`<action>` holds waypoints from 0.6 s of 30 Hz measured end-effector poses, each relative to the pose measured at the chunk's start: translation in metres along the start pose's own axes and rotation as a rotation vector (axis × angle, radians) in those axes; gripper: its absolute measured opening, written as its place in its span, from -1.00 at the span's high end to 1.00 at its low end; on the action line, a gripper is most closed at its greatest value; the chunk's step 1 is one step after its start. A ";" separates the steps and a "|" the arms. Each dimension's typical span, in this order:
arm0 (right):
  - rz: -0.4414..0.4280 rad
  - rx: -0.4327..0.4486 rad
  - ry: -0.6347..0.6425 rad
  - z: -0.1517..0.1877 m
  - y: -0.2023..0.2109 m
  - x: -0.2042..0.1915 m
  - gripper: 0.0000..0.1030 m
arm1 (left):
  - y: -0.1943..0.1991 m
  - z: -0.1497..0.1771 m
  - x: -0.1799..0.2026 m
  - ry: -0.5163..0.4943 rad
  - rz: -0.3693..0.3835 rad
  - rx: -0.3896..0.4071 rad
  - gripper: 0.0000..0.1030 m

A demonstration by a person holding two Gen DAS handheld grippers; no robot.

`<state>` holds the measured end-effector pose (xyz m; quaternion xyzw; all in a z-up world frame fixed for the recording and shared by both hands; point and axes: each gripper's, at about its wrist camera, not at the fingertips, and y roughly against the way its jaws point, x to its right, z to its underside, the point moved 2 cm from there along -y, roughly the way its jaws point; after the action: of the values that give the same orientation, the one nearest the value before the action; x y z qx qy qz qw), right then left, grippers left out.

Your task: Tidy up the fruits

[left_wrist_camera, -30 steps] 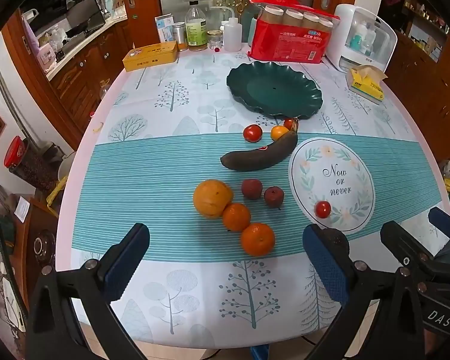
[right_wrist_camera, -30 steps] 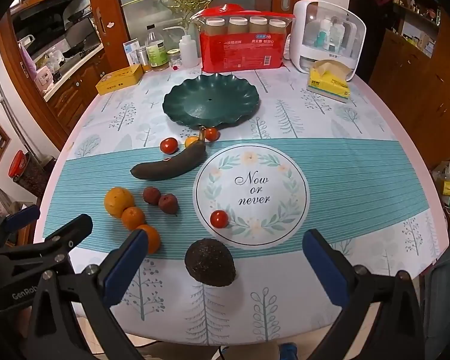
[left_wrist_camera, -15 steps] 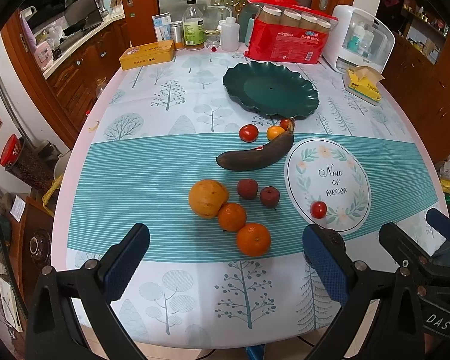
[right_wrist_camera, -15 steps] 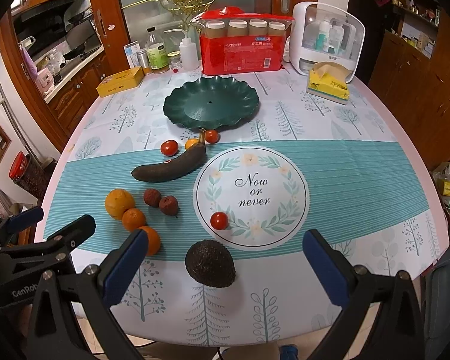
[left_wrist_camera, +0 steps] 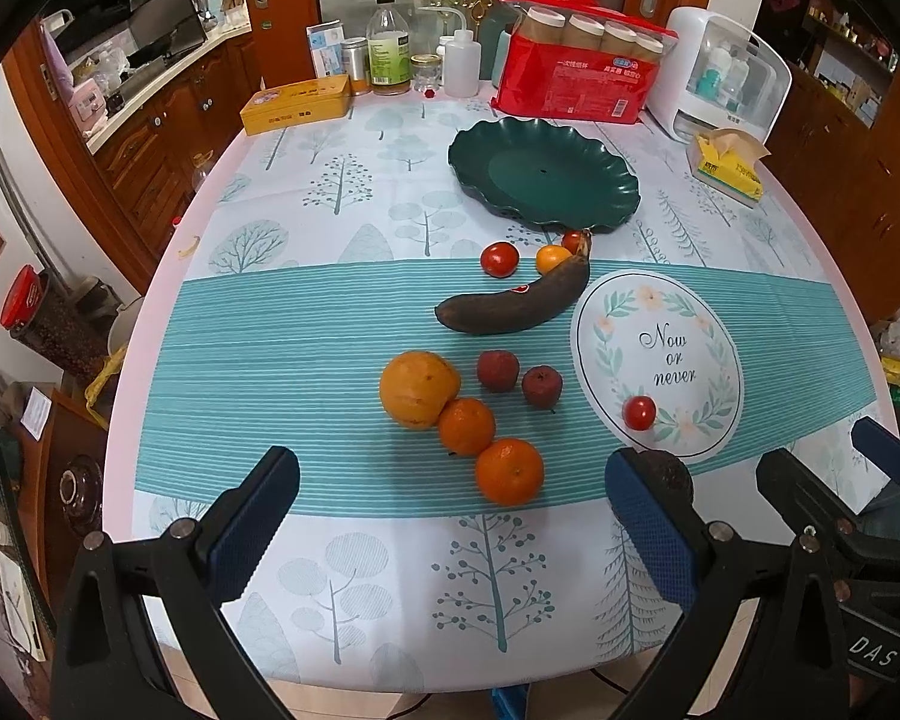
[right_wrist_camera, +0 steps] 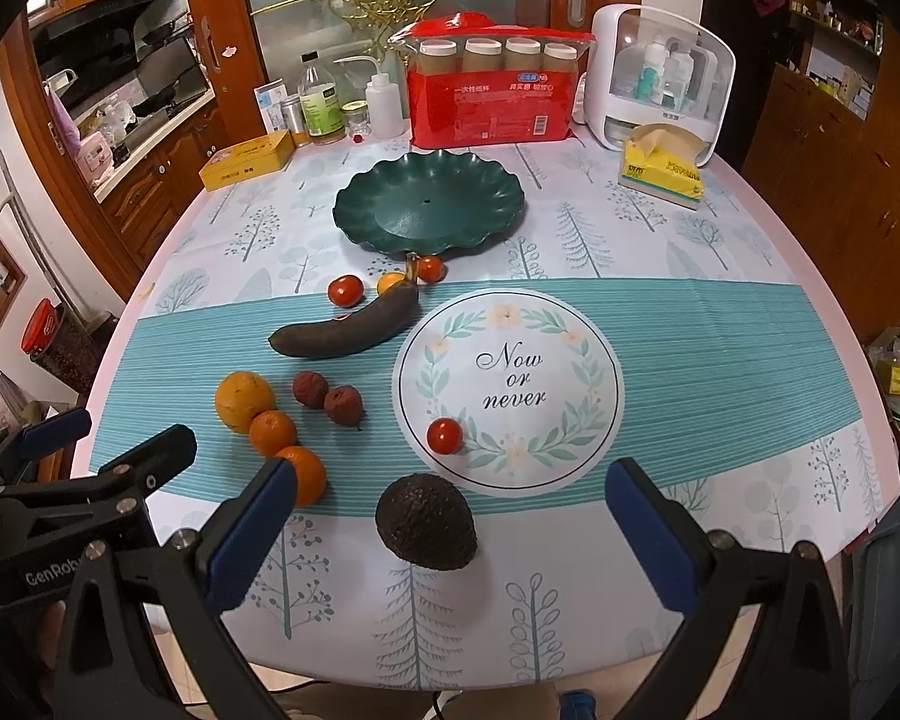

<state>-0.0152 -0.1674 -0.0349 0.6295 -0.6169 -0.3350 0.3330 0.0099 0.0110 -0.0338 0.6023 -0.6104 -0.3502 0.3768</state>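
A dark green scalloped plate (left_wrist_camera: 543, 174) (right_wrist_camera: 429, 207) stands empty at the back of the table. In front of it lie a blackened banana (left_wrist_camera: 513, 303) (right_wrist_camera: 348, 330), small tomatoes (left_wrist_camera: 499, 259), a large orange (left_wrist_camera: 419, 387) (right_wrist_camera: 244, 401), two mandarins (left_wrist_camera: 508, 471), two dark red lychees (left_wrist_camera: 498, 370), a tomato (right_wrist_camera: 444, 435) and a dark avocado (right_wrist_camera: 426, 522). My left gripper (left_wrist_camera: 450, 528) is open and empty above the near table edge, just short of the mandarins. My right gripper (right_wrist_camera: 450, 534) is open and empty, with the avocado between its fingers' line.
A yellow box (left_wrist_camera: 297, 105), bottles (left_wrist_camera: 388, 48), a red pack of cups (left_wrist_camera: 582, 75), a white dispenser (left_wrist_camera: 726, 81) and a tissue pack (left_wrist_camera: 729, 165) line the table's back edge. Wooden cabinets stand on both sides.
Both grippers have drawn back and up a little, so the table looks slightly farther. No fruit has moved. Both stay open.
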 end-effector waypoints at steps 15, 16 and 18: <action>0.003 0.030 0.005 0.002 0.008 0.001 -0.99 | 0.008 0.001 0.000 -0.003 0.001 0.029 -0.97; 0.003 0.031 0.004 0.002 0.008 0.001 -0.99 | 0.008 0.001 0.000 -0.003 0.000 0.028 -0.97; 0.003 0.033 0.004 0.001 0.008 0.001 -0.99 | 0.009 0.000 0.001 -0.003 -0.001 0.030 -0.97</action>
<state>-0.0206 -0.1690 -0.0287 0.6347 -0.6225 -0.3231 0.3244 0.0054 0.0108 -0.0262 0.6076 -0.6159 -0.3421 0.3667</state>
